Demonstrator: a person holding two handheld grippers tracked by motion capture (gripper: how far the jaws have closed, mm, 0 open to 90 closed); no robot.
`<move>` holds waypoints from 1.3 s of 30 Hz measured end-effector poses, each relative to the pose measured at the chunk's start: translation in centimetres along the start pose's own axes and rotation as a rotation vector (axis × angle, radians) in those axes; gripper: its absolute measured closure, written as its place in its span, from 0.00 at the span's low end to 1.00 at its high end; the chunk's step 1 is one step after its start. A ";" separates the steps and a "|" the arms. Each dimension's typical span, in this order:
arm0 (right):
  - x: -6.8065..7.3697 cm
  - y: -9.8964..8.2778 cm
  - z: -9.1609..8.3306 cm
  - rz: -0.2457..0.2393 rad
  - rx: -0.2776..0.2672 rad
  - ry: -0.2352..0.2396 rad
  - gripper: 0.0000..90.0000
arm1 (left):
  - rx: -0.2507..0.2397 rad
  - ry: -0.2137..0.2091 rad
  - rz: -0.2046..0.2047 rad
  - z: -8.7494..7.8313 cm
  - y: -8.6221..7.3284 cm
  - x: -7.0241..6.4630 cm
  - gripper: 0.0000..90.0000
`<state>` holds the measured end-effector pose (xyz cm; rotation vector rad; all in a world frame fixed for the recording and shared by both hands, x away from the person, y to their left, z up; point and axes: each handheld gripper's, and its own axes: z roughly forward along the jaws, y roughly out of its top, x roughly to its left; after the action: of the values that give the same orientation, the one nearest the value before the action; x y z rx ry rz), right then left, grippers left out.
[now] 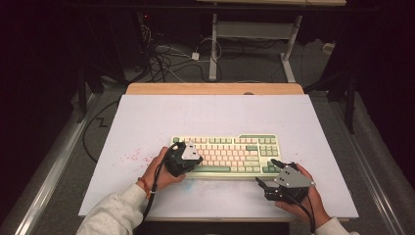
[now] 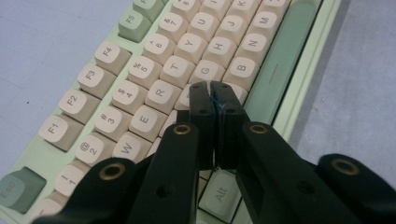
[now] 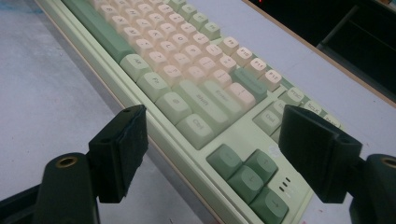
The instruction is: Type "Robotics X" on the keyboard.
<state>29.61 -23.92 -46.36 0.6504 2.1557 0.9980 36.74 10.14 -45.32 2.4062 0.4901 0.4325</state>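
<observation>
Typing underway: left gripper closed, tips on the keyboard over the F/G keys, probably pressing one; right gripper open, idle beside its arrow-key corner.

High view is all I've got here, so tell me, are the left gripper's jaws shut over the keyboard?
Observer: Yes, the left gripper has its jaws closed together with nothing between them, tips over the keyboard near the F and G keys.
Operator: Is it pressing a key?
Observer: I can't tell contact; the tips hide the keycap just beneath them.
Operator: And the right one?
Observer: The right gripper is open, its jaws standing either side of the keyboard's arrow-key corner, with no key between the pads.
</observation>
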 end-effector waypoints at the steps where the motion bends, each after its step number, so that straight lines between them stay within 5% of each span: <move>1: 0.0 0.0 0.0 0.002 0.001 0.000 0.27 | -0.004 0.004 0.004 -0.1 0.0 0.0 0.95; 14: -0.6 -0.4 0.1 0.041 0.008 0.017 0.27 | -0.051 0.048 0.011 -1.9 -1.1 0.3 0.84; 23: -0.8 -0.4 0.1 0.050 0.008 0.016 0.27 | -0.041 0.150 0.023 -2.6 -2.8 -0.1 0.43; 27: -0.8 -0.3 0.2 0.050 0.008 0.023 0.27 | -0.051 0.173 -0.019 -2.9 -3.7 -0.3 0.30; 39: -0.8 -0.2 0.4 0.048 0.007 0.035 0.27 | -0.073 0.200 -0.036 -4.5 -6.5 -1.0 0.22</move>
<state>30.40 -24.36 -46.45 0.6955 2.1839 1.0341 32.44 16.77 -46.33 2.2921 0.5934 0.6677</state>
